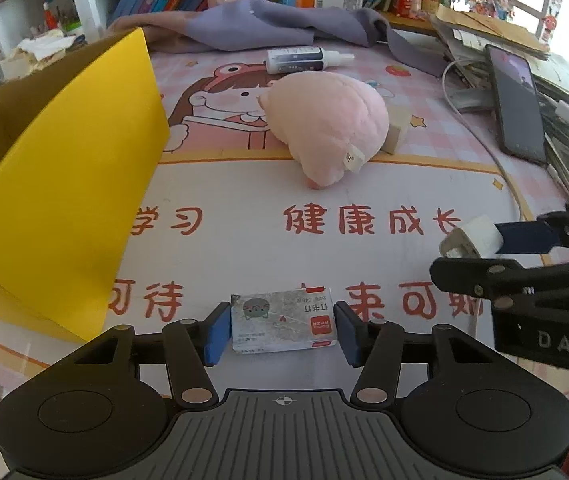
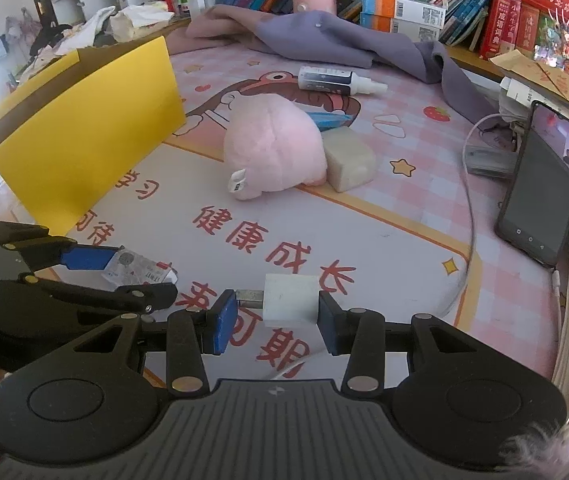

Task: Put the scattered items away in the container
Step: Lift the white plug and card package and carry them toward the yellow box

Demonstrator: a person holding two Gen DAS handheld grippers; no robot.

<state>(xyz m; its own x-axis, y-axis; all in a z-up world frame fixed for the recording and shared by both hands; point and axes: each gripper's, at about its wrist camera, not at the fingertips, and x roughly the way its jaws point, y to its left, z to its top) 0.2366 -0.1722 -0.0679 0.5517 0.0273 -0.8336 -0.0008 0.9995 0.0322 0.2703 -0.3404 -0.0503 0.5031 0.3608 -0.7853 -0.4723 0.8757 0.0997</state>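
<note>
My left gripper (image 1: 283, 328) has its blue pads on both sides of a small staple box (image 1: 283, 318) lying on the desk mat; it looks closed on the box. My right gripper (image 2: 278, 322) holds a white charger plug (image 2: 290, 300); the right pad touches it, the left pad sits at its metal prongs. The plug also shows in the left wrist view (image 1: 470, 238). The yellow cardboard box (image 1: 60, 184) stands open at the left. A pink plush toy (image 1: 330, 124), a white eraser block (image 2: 350, 164) and a spray bottle (image 1: 304, 60) lie further back.
A phone (image 2: 540, 184) leans on a pile of papers at the right, with a white cable (image 2: 470, 208) running along the mat. A purple cloth (image 1: 268, 26) and shelves of books stand at the back.
</note>
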